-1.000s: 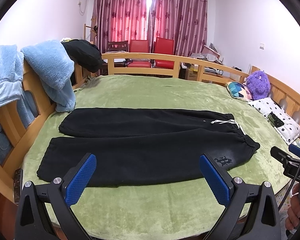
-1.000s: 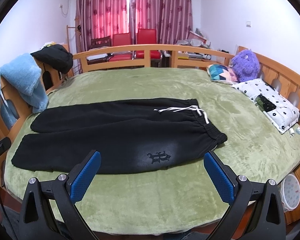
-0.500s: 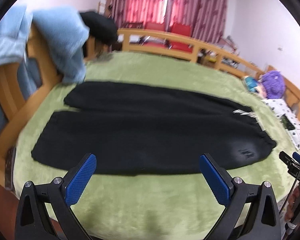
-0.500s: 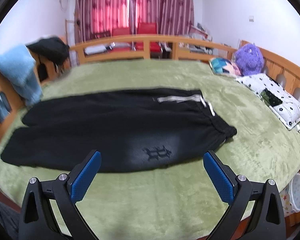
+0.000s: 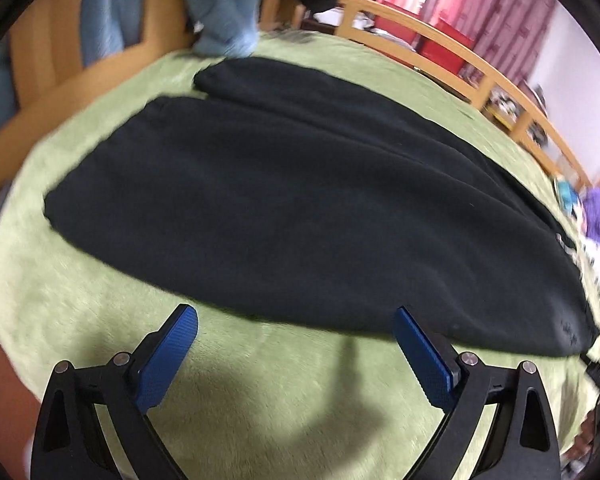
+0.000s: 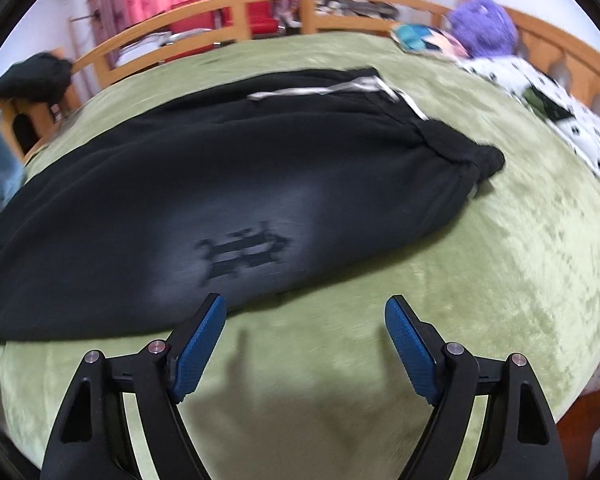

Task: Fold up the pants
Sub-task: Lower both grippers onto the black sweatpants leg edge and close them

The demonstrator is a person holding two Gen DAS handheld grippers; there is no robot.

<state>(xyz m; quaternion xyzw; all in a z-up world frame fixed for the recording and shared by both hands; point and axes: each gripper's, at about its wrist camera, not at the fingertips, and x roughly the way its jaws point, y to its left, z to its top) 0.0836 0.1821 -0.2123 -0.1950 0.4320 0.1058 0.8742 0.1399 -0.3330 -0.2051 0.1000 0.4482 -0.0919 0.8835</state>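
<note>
Where pants [image 6: 260,184] lie flat | dark emblem [image 6: 242,250] unreadable | no other writing

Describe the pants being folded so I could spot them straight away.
On the green bed with wooden rails, the pants lie flat near the front edge. They are black, with a white drawstring at the waist and a dark emblem on a faded patch, unlike the black bundle hanging on the rail.

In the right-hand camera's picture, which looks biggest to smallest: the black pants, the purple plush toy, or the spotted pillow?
1. Black pants, by far.
2. Spotted pillow.
3. Purple plush toy, though both sit far from the camera, near the blurred edge, so their order is unsure.
</note>
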